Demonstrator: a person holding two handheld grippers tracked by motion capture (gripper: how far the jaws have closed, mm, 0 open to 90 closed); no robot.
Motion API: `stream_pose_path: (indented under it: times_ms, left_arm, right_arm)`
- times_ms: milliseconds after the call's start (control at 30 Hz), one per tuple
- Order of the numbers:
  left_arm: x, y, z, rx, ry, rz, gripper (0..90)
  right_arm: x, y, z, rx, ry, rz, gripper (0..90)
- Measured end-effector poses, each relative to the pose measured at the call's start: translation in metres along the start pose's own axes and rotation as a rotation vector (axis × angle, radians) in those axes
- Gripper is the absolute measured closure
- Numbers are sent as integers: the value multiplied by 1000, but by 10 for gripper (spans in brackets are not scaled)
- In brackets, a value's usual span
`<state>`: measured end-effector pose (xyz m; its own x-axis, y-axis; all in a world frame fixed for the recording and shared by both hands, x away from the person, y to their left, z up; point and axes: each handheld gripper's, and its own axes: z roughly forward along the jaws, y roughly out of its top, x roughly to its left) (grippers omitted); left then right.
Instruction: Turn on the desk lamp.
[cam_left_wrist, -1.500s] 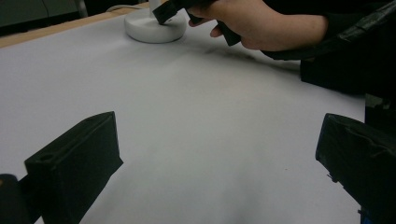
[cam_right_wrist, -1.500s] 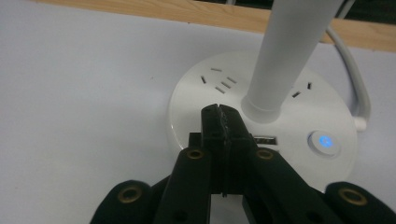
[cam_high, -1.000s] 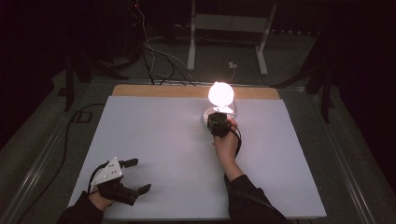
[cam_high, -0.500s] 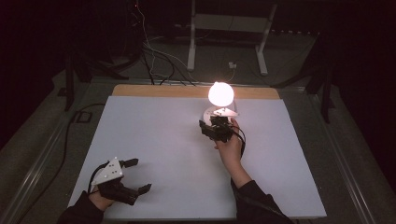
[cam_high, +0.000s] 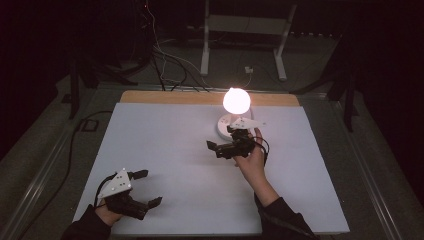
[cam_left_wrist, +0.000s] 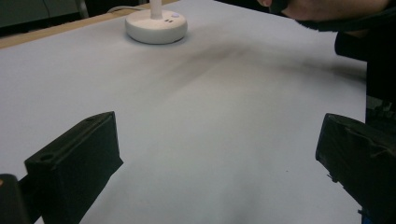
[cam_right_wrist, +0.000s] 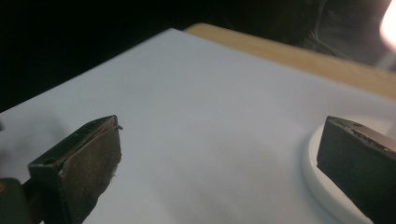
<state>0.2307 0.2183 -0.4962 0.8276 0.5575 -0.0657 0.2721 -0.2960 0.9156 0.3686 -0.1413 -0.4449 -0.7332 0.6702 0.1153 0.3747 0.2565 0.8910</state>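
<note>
Left fingers: the left gripper (cam_high: 147, 187) has its jaws spread wide with bare sheet between them; it is held low near the front-left corner of the white sheet (cam_high: 165, 135).
Right fingers: the right gripper (cam_high: 218, 147) also has its jaws parted and grips nothing — it is held up in the right hand (cam_high: 250, 157), turned toward the sheet's left side.
Lamp: a lit globe lamp (cam_high: 236, 100) stands just behind the right fingers; its round white base (cam_left_wrist: 156, 26) sits on the sheet, well ahead of the left fingers, and the base rim shows right beside the right-hand jaw in the right gripper view.
Edges: a wooden table strip (cam_high: 170, 97) runs along the far edge, beyond both pairs of fingers; the sheet's front edge lies just under the left gripper.
Open room: a wide bare stretch of sheet lies between the two grippers, and more to the left of the right fingers.
Writing: two small marks on the lamp base — too small to read.
Surroundings: dark floor, cables (cam_high: 165, 65) and a white stand (cam_high: 245, 30) behind the table.
</note>
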Motion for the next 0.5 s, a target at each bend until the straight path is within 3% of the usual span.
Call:
stream_pose_path:
  times_ms: [133, 267, 500]
  left_arm:
    - [0, 0, 0, 0, -1, -2, 4]
    - [0, 0, 0, 2, 0, -3, 4]
    - [0, 0, 0, -1, -1, -3, 4]
  right_arm:
    - [1, 0, -11, -7, 31, -55, 0]
    - [-1, -5, -22, 13, 67, -69, 0]
    - [-6, -23, -47, 39, 67, -107, 0]
